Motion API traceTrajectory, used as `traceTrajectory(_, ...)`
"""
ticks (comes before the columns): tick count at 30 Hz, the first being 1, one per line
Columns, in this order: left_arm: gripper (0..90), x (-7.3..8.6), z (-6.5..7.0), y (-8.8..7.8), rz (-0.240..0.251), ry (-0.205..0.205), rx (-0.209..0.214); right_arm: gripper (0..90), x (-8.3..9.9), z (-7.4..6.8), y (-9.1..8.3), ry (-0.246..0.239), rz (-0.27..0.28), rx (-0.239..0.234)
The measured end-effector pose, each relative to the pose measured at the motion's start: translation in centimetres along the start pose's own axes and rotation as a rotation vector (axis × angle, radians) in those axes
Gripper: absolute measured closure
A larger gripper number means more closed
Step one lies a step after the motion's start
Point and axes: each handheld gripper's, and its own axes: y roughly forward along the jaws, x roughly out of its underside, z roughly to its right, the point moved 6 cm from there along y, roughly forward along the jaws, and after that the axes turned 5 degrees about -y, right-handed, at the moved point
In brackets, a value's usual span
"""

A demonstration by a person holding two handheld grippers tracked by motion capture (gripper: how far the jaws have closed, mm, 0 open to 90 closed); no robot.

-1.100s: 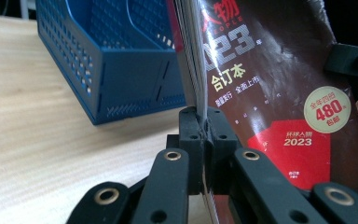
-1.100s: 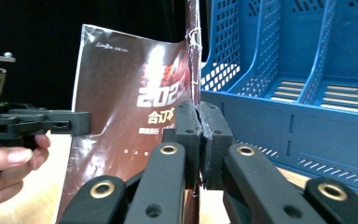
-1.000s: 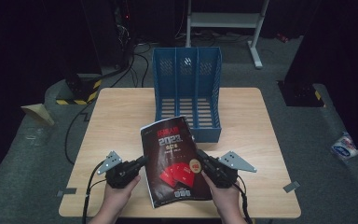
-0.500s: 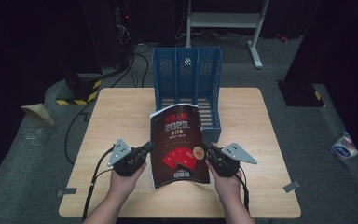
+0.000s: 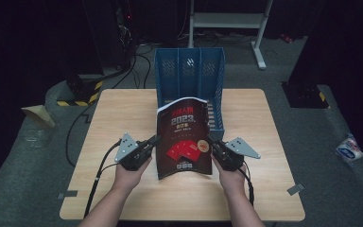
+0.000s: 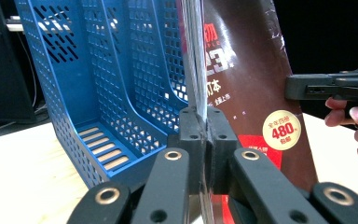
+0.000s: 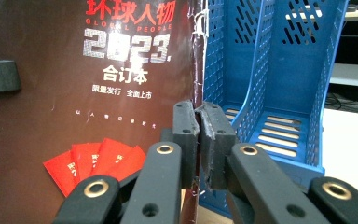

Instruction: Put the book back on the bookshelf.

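My left gripper (image 5: 139, 152) and right gripper (image 5: 221, 152) are matte black, each topped by a grey three-cornered plate and trailing a thin black cable toward the bottom of the frame in the high view. In the gripper views my fingers (image 6: 192, 140) are blocky black pads on flat black link arms pinned with brass-coloured rivets and small dark screws. My forearms are bare, with no sleeves in sight.

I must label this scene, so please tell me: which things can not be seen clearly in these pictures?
- Back cover of the magazine: faces away in every view.
- File rack front floor: high view, hidden behind the magazine.
- Small print under "2023": high view, too small.
- Magazine's lower edge: both gripper views, hidden by the left gripper and right gripper.
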Motion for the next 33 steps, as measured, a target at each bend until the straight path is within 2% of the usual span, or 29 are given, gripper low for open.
traceTrajectory(4, 87.3, 0.4, 0.4, -0.8, 0.018, 0.016, 0.030, 79.2, 0.3, -0.2, -0.9, 0.015, 0.010, -0.003)
traceTrajectory(7, 87.3, 0.6, 0.7, -1.4, 0.044, 0.020, 0.048, 79.2, 0.6, -0.4, -1.8, 0.023, 0.028, -0.008)
traceTrajectory(10, 87.3, 0.7, 1.0, -2.0, 0.053, 0.026, 0.064, 78.1, 0.6, -0.7, -2.6, 0.018, 0.039, -0.022)
traceTrajectory(12, 87.3, 0.9, 1.3, -2.4, 0.060, 0.030, 0.075, 75.1, 0.5, -1.2, -3.3, -0.002, 0.034, -0.035)
traceTrajectory(15, 87.3, 1.1, 1.6, -3.0, 0.074, 0.024, 0.097, 73.7, 0.5, -1.3, -3.6, -0.014, 0.032, -0.033)
traceTrajectory(19, 87.3, 1.2, 2.0, -3.6, 0.081, 0.022, 0.125, 70.9, 0.5, -1.4, -3.8, -0.003, 0.024, -0.044)
traceTrajectory(24, 87.3, 1.4, 2.4, -4.3, 0.082, -0.004, 0.176, 63.6, 0.3, -1.7, -4.0, 0.014, 0.005, -0.068)
traceTrajectory(26, 87.3, 1.5, 2.5, -4.6, 0.079, -0.016, 0.185, 62.6, 0.3, -1.7, -4.0, 0.012, 0.001, -0.070)
traceTrajectory(33, 87.2, 1.8, 2.7, -5.3, 0.080, -0.016, 0.209, 56.1, 0.1, -1.7, -3.8, 0.003, -0.002, -0.087)
